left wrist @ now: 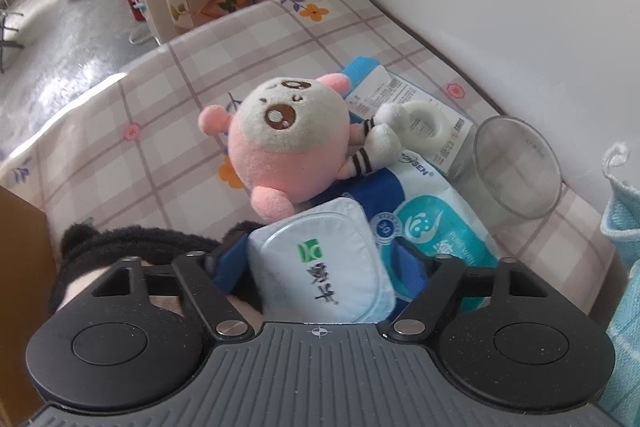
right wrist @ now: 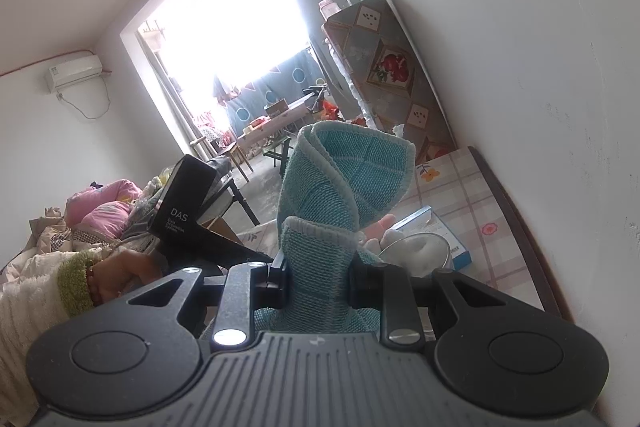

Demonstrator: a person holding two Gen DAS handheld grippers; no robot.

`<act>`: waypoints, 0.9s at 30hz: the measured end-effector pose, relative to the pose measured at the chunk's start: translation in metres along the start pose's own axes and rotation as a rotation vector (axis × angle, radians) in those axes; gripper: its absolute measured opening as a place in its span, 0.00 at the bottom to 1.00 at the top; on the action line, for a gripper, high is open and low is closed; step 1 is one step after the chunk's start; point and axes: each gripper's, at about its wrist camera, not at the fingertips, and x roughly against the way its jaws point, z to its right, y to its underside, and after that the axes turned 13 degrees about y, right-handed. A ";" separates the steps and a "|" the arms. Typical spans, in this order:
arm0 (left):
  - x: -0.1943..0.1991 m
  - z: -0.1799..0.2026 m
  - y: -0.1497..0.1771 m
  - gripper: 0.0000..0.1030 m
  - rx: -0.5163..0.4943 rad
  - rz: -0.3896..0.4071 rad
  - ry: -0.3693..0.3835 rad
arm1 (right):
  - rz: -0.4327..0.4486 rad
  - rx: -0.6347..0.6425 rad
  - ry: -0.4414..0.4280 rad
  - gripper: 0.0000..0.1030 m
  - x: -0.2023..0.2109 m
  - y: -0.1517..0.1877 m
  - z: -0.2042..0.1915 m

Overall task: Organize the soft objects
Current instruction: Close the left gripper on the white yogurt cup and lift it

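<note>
Left wrist view. My left gripper [left wrist: 320, 267] points steeply down at a checked, flower-printed mattress [left wrist: 160, 99]. A white sealed pouch with a green logo [left wrist: 324, 263] stands between the blue finger pads [left wrist: 412, 267]; the pads sit on either side of it, but the pouch hides the contact lines, so I cannot tell whether they press it or merely flank it. At 12 o'clock from the pouch lies a pink-and-cream plush toy [left wrist: 280, 147], its striped legs reaching toward a white ring [left wrist: 424, 123] at 1 o'clock. Beneath both lies a blue-and-white wet-wipe pack [left wrist: 432, 223], largely covered (its printed label reads only in fragments). A clear plastic cup [left wrist: 516, 171] lies tilted at 2 o'clock, near the wall. A black furry item [left wrist: 132, 243] at 9 o'clock is cut off by my gripper housing and cannot be identified.

Right wrist view. My right gripper [right wrist: 318, 287] is clenched on a teal knitted cloth [right wrist: 340, 187], which rises folded toward 12 o'clock and hides most of the mattress items; only slivers of plush, cup and wipe pack show at 3 o'clock. At 9 o'clock my left hand [right wrist: 120, 279], in a green-cuffed sleeve, holds the other tool's black body [right wrist: 184, 203]. The doorway behind is overexposed.
</note>
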 end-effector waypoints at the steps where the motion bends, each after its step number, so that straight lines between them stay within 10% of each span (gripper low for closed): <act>1: 0.002 0.001 0.001 0.64 -0.005 0.002 0.008 | 0.002 0.000 0.002 0.26 0.001 0.000 0.001; 23: 0.060 0.064 0.109 0.58 -0.082 0.003 0.064 | -0.018 -0.035 0.008 0.27 0.013 0.019 0.000; 27: 0.049 0.072 0.139 0.58 -0.126 0.010 -0.032 | -0.073 -0.057 -0.007 0.27 0.005 0.035 0.001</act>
